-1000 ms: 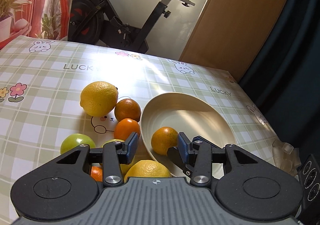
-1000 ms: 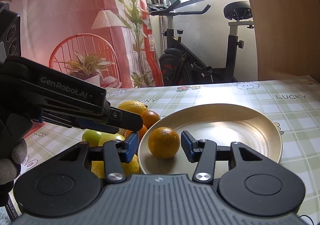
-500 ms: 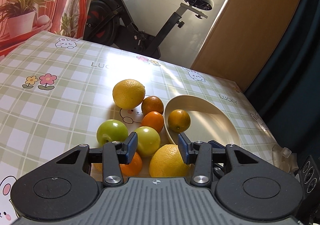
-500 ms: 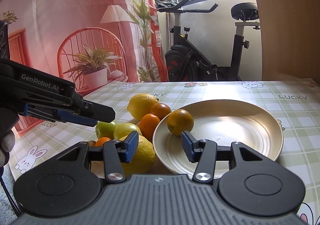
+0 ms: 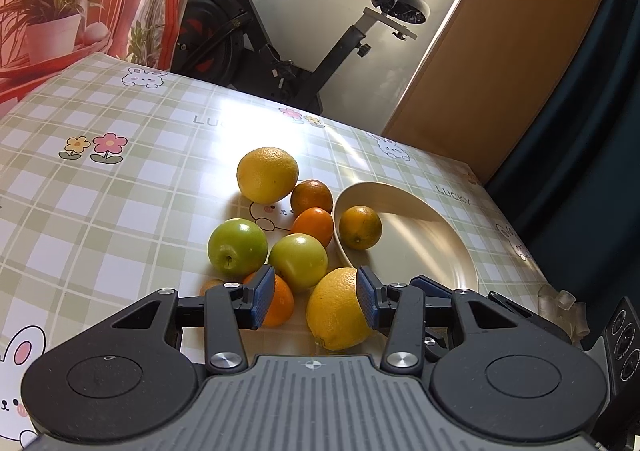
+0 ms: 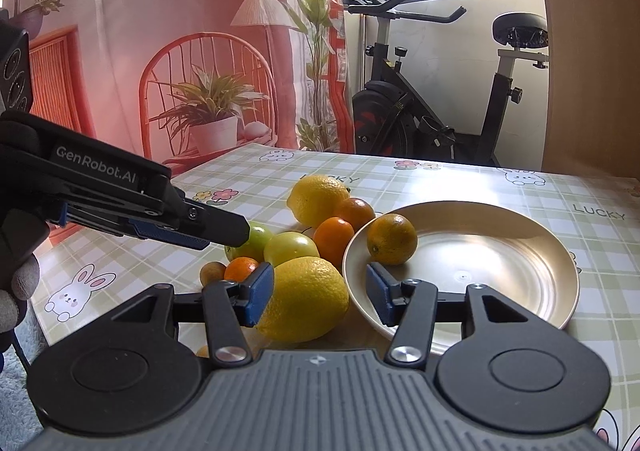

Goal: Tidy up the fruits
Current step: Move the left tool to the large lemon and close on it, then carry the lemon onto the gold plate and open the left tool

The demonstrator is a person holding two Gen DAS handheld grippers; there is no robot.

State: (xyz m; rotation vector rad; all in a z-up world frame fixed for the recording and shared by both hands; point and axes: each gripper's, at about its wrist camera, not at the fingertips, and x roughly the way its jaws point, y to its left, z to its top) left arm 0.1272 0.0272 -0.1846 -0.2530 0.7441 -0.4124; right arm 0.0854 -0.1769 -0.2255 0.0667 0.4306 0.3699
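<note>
A cream plate point(image 5: 432, 227) point(image 6: 500, 251) holds one orange point(image 5: 360, 227) point(image 6: 392, 239) at its left rim. Left of the plate lies a cluster of fruit: two yellow lemons point(image 5: 268, 175) point(image 5: 338, 311), two green apples point(image 5: 237, 247) point(image 5: 298, 261) and several small oranges point(image 5: 312, 227). My left gripper point(image 5: 316, 299) hangs open above the near lemon and a small orange point(image 5: 280, 301). My right gripper point(image 6: 318, 297) is open too, over the near lemon point(image 6: 308, 299) and the plate's near rim. The left gripper's fingers point(image 6: 216, 229) show in the right wrist view, above the apples point(image 6: 290, 249).
The table wears a green checked cloth point(image 5: 100, 191) with bunnies and flowers. An exercise bike point(image 5: 288, 51) and a wooden door point(image 5: 500, 51) stand beyond the far edge. A small brown fruit point(image 6: 212, 271) lies at the cluster's left. A gloved hand point(image 6: 16, 283) holds the left gripper.
Both grippers have drawn back and up from the plate, so more of the fruit cluster shows. The orange stays in the plate. Both remain open.
</note>
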